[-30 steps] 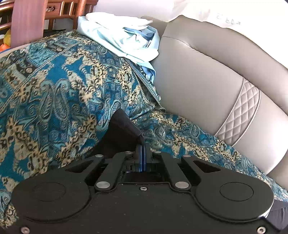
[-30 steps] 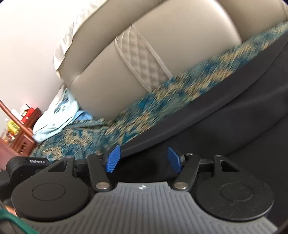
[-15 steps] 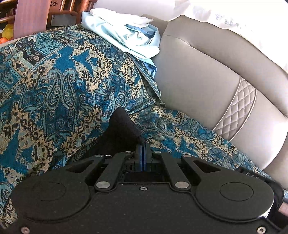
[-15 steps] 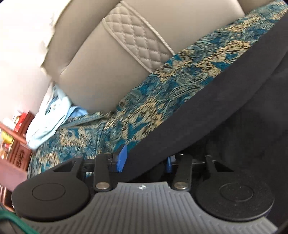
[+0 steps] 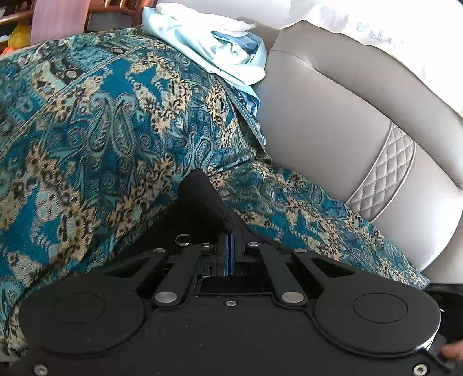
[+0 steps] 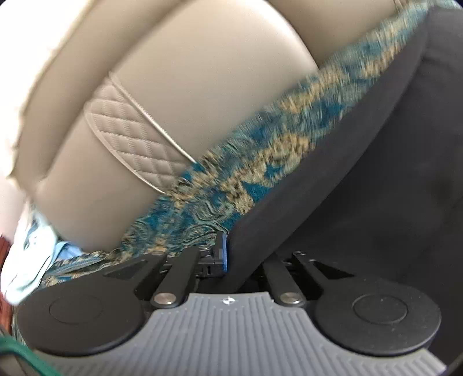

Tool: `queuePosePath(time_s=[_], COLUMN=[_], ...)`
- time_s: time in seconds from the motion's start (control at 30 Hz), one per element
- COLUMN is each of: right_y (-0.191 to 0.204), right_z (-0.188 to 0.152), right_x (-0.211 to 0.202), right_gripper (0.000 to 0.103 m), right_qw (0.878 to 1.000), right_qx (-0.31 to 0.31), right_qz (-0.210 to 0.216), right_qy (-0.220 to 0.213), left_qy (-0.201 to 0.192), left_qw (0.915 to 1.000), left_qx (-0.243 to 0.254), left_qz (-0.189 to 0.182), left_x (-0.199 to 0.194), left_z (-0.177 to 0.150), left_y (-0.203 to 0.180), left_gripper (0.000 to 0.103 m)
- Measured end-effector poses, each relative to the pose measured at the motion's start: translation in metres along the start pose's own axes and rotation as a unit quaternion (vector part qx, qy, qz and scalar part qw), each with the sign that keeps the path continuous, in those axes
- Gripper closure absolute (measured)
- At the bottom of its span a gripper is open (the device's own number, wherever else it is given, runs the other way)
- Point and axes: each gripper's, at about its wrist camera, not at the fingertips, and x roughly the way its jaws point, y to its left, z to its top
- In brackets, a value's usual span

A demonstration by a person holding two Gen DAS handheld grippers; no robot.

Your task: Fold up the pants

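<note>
colours on the sofa
black pants (image 5: 199, 202) are laid on a teal-and-tan paisley throw (image 5: 86, 130); the sofa (image 5: 332, 121) is upholstered in grey.

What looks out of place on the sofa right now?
Only the rumpled pale blue clothes, heaped loosely at the far end of the patterned throw against the sofa back. Nothing looks spilled or damaged.

A grey leather sofa (image 5: 332, 115) with a quilted strip (image 5: 385, 176) on its backrest fills the room's corner, its seat draped in a teal paisley throw (image 5: 86, 130). Pale blue cloth (image 5: 208, 49) lies heaped on the throw. Dark wooden furniture (image 5: 58, 17) stands behind, and bright daylight washes out the white wall (image 6: 26, 57).
</note>
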Motion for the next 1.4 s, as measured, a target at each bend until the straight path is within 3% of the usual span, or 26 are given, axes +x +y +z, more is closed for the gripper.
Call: queuePosePath(time_s=[0.13,0.33,0.53,0.7,0.83,0.87,1.07,1.4], right_y=[-0.005,-0.02,-0.027,-0.032,-0.048,-0.055,-0.092,-0.171], right_z=[-0.024,-0.091,-0.145,-0.162,-0.156,-0.152,-0.121,-0.032], right_x=[-0.05,-0.112,-0.14,-0.15,-0.146,-0.145,-0.146,-0.154], right_gripper=[0.098,0.098,0.098,0.095,0.089,0.077,0.077,0.076], right_qw=[0.997,0.989,0.979,0.974,0.975,0.976,0.97,0.959], right_qx=[-0.062,-0.134,-0.191,-0.218,-0.211,-0.207,-0.212,-0.122], right_qz=[0.028,0.038,0.039,0.031,0.0,-0.009,-0.054,-0.174], right_qy=[-0.038,-0.053,-0.05,-0.052,-0.062,-0.065,-0.111,-0.187], left_qy=[-0.013,-0.012,0.0,0.01,0.006,0.007,0.012,0.02], left_qw=[0.9998,0.9983,0.9946,0.9908,0.9883,0.988,0.9865,0.9844], left_qx=[0.0,0.01,0.008,0.024,0.041,0.042,0.049,0.056], left_qz=[0.015,0.056,0.104,0.133,0.147,0.148,0.156,0.165], left_x=[-0.019,-0.049,-0.06,-0.052,-0.047,-0.047,-0.042,-0.038], left_z=[-0.012,-0.037,-0.061,-0.08,-0.087,-0.088,-0.09,-0.086], left_y=[0.013,0.044,0.071,0.073,0.065,0.065,0.063,0.064], left_gripper=[0.101,0.101,0.101,0.1,0.1,0.1,0.098,0.095])
